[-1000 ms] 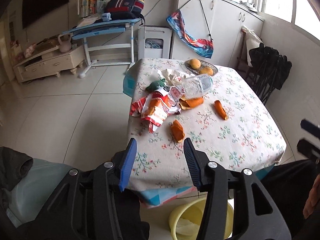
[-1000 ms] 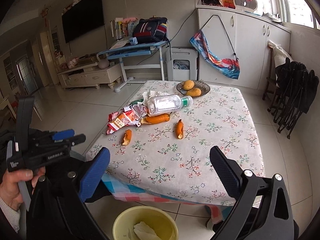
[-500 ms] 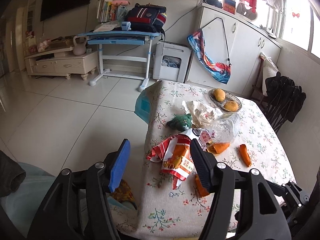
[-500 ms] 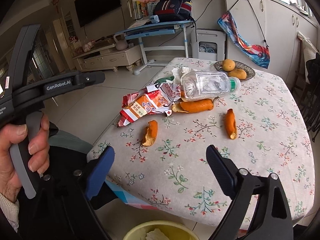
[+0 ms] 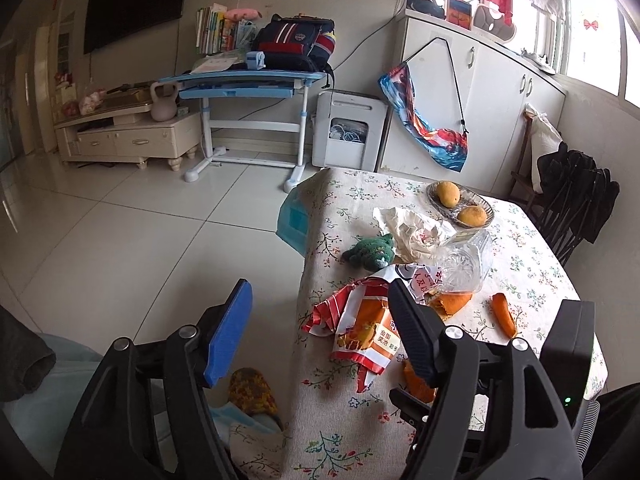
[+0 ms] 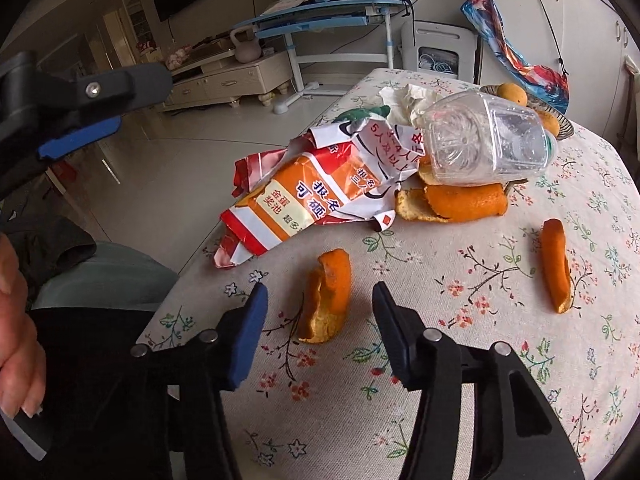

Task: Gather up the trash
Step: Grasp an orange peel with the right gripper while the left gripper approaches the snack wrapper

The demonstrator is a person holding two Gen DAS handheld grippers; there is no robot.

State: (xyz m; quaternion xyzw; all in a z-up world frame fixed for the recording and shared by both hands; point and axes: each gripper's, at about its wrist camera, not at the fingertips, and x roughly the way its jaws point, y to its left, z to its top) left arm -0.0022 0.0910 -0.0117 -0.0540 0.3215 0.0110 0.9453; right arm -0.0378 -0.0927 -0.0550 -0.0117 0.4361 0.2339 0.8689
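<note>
Closing in: the right gripper point(image 6: 318, 304) sits low over the table, its jaws partly open and just now narrowing, with the nearest curled orange peel piece point(image 6: 326, 294) lying between the pads; neither pad visibly presses on it yet, so nothing is held.
Left gripper: the left gripper point(image 5: 316, 328) hangs at the table's corner with jaws fairly wide and just now widening, empty; its blue pad is over the floor, its black pad over the torn red-and-orange snack wrapper point(image 5: 366, 330).
Trash layout: a clear crushed plastic bottle point(image 6: 486, 146) rests on a larger orange peel point(image 6: 456, 202) and touches the wrapper; a slim peel strip point(image 6: 556, 266) lies well apart to the right; crumpled white paper point(image 5: 412, 230) lies beyond.
Not trash: a green knitted toy point(image 5: 370, 252) and a woven dish of whole oranges point(image 5: 460, 204) sit close to the pile.
Risk, pinch: the peel is thin and curved, so pads closing on its rim could flip or crack it, or snag the floral tablecloth point(image 6: 460, 360) beneath.
Risk, edge: this peel lies near the table edge; a glancing pad could push it off.
Risk, pile: tugging the wrapper may roll the bottle.
Risk, sorting: the toy could be swept up with the paper.
Bin: no bin shows in either view.
</note>
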